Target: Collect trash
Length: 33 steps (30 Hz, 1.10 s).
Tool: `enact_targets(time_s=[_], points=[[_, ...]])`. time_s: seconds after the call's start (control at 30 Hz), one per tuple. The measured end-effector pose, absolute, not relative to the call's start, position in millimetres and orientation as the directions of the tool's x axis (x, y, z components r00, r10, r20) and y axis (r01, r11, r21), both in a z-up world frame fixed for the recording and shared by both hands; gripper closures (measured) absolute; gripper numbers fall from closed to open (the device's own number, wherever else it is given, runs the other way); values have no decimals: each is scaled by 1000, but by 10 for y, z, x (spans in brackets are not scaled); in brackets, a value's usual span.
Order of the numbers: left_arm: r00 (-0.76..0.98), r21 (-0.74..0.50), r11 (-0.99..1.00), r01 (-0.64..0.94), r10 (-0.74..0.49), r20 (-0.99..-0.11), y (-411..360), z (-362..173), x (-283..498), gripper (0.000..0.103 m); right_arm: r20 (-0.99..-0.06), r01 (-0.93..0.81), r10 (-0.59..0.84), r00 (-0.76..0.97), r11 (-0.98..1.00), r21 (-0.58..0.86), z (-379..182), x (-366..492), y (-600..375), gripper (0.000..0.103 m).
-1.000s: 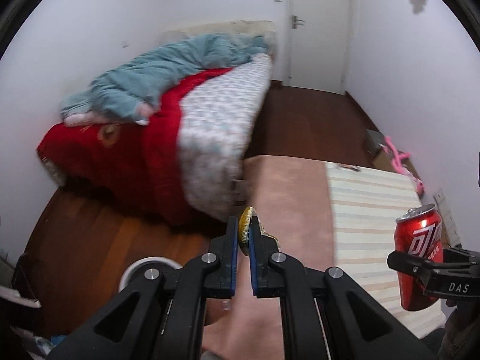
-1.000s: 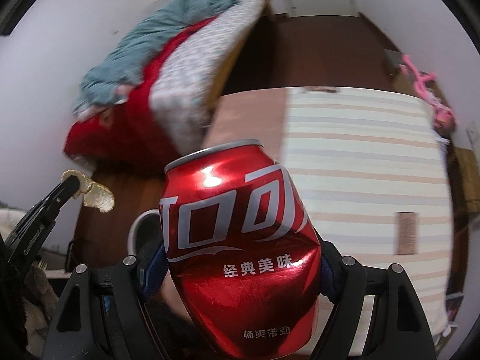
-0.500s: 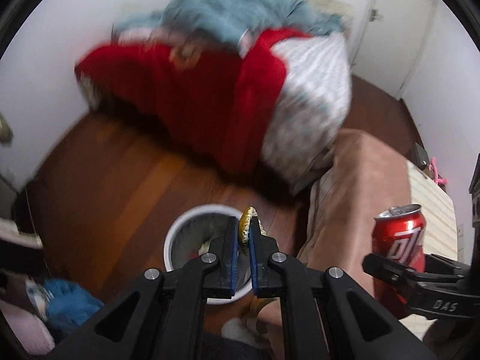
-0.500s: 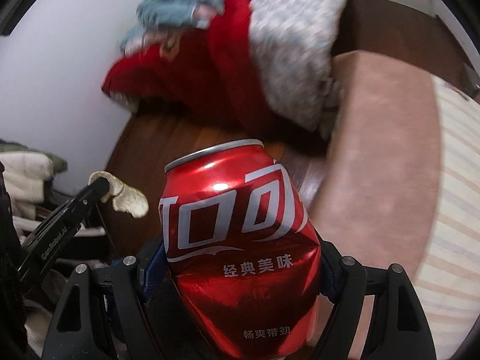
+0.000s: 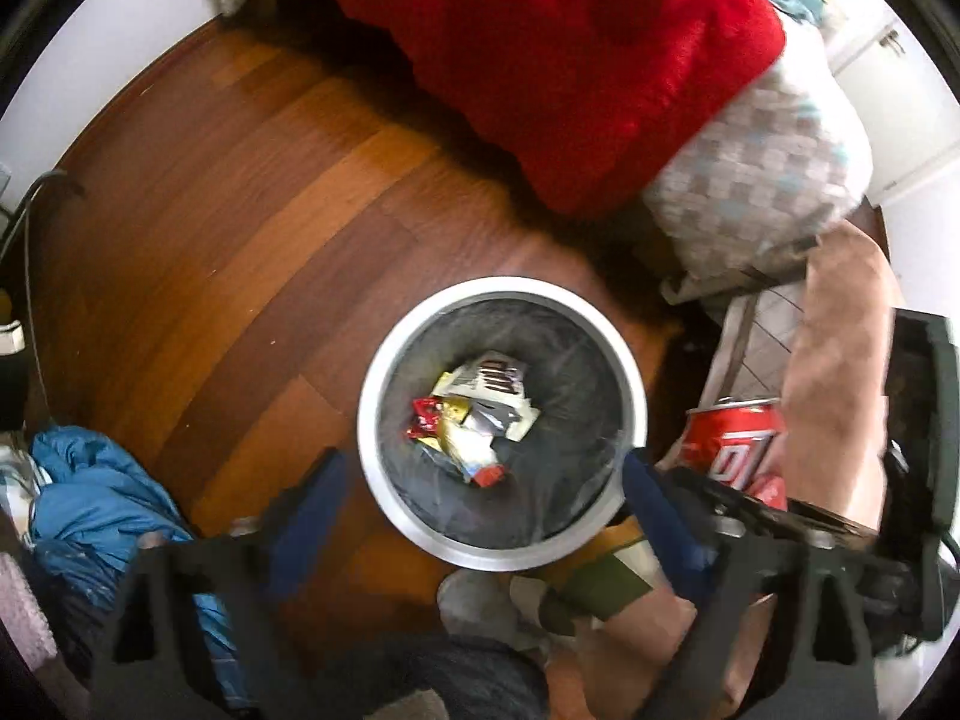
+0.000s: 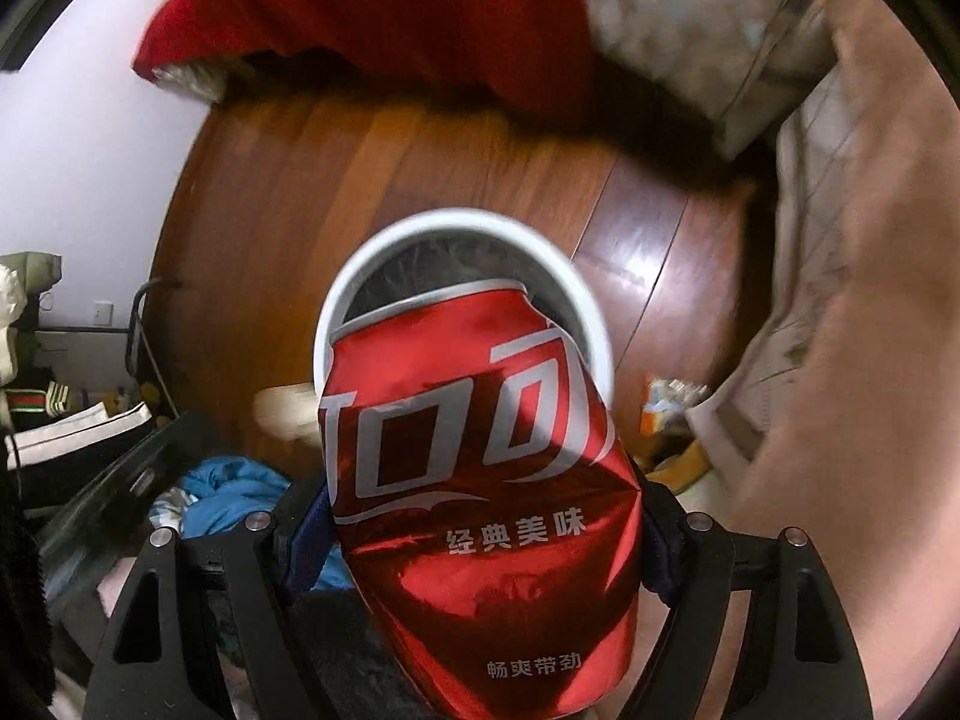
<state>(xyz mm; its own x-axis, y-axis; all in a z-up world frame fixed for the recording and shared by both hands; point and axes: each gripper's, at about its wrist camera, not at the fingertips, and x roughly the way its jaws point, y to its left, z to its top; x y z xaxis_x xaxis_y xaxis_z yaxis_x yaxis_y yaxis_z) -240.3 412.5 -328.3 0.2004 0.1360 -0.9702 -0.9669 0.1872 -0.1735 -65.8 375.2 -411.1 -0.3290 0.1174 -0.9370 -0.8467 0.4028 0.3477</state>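
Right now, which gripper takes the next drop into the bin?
Right. The right gripper grips the dented red can just short of the bin. The left gripper, jaws just opened, hangs over the bin with nothing between them.

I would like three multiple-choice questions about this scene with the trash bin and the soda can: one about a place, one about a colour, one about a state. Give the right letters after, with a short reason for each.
1. Where does the trash bin stand?
A. on the wooden floor
B. on the bed
C. on a chair

2. What colour is the soda can?
A. green
B. red
C. blue

3. In what state is the left gripper?
A. shut on a wrapper
B. shut on the can
C. open, with nothing between its fingers

Answers:
1 A: brown floor boards show all around the white rim.
2 B: its body is red with white lettering, dented where the right gripper clamps it.
3 C: its fingers have just been opening and stand wide on either side of the bin, above the wrappers inside.
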Motion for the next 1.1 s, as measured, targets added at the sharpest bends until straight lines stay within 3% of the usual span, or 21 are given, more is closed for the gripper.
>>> enact_targets(time_s=[0.1,0.27,0.63,1.1], points=[[171,-147,169,-975,138,-976,4135,-3304,-2493,9,-935,-841,98,-341,413,350,-4251,-720,3836,5],[125,-94,165,-982,192,-973,4042,-3166,-2595,8,-944,-864,101,-314,382,328,-4218,-707,3768,0],[75,-19,193,-981,289,-954,3581,-2715,-2628,8,-979,-952,167,-114,262,156,-3455,-745,3199,0],[214,-123,256,-959,367,-905,3122,-1725,-2648,8,-928,-954,328,-175,176,242,-2189,-798,2586,0]])
